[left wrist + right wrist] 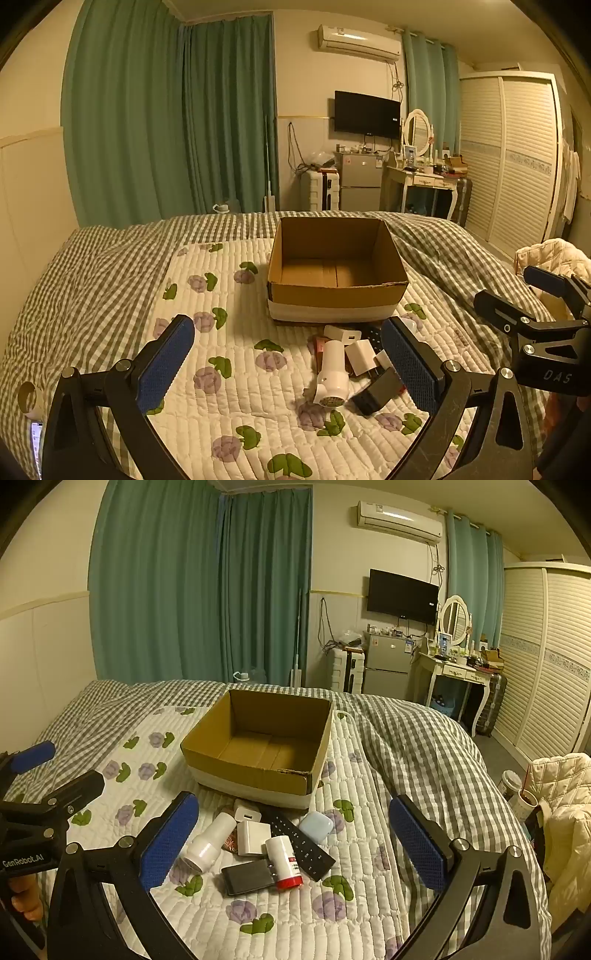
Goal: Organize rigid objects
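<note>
An empty cardboard box (334, 295) (258, 771) stands on the quilted bed. In front of it lies a pile of small items: a white cylinder (208, 840) (332, 373), white chargers (252, 837) (360, 354), a white bottle with a red end (283, 860), a black remote (301, 843), a black flat box (248, 878) (376, 393) and a pale blue case (316, 825). My left gripper (288, 365) is open and empty, above the pile's left side. My right gripper (293, 845) is open and empty, above the pile.
The bed carries a flowered quilt (229, 369) and a checked duvet (413, 738). A cream jacket (561, 812) and cups lie off the bed's right edge. A phone (36, 443) lies at the left edge. A wardrobe, dresser and fridge stand at the far wall.
</note>
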A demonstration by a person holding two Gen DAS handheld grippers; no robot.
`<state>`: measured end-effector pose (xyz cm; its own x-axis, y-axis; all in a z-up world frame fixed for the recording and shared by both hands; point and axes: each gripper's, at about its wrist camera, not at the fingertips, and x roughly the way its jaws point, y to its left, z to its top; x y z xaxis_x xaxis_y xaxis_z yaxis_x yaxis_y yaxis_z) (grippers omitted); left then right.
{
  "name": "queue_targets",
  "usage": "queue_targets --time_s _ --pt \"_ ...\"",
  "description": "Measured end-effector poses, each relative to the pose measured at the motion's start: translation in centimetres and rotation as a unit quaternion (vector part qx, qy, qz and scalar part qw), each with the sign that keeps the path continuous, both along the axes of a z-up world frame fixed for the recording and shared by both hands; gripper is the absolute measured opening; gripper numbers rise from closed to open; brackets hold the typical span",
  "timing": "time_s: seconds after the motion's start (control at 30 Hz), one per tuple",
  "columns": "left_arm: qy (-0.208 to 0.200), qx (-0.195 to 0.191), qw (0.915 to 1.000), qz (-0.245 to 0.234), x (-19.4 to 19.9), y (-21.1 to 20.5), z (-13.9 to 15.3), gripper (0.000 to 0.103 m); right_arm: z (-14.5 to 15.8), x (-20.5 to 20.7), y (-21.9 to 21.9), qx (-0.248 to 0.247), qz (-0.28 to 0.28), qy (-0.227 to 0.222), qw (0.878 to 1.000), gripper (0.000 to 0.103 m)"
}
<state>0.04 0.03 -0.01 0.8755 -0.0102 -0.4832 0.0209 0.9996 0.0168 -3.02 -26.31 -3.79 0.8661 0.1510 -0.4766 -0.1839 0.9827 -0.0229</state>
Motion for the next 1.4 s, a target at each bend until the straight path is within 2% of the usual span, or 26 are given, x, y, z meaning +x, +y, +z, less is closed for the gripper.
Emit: queue_targets --time_s 0.37,0.4,0.83,1.4 --pt "-0.008 0.013 0.9999 -0.008 -0.4 -1.2 -1.3 0.103 -0.2 0.1 0.1 -0.003 0.0 0.001 1.0 0.103" --pt "-0.004 0.008 0.9999 -0.008 -0.3 -0.9 -0.5 0.103 -0.2 0.1 0.1 -0.002 0.0 0.0 1.0 0.103" --pt "-0.007 -0.001 1.0 -0.004 -0.3 -0.4 -0.2 0.103 -0.2 0.1 0.2 -0.002 0.0 0.001 1.0 0.103" --pt "-0.015 0.013 0.9998 -0.006 -0.5 -0.6 0.0 0.103 -0.1 0.3 0.3 -0.003 0.0 0.003 1.0 0.103"
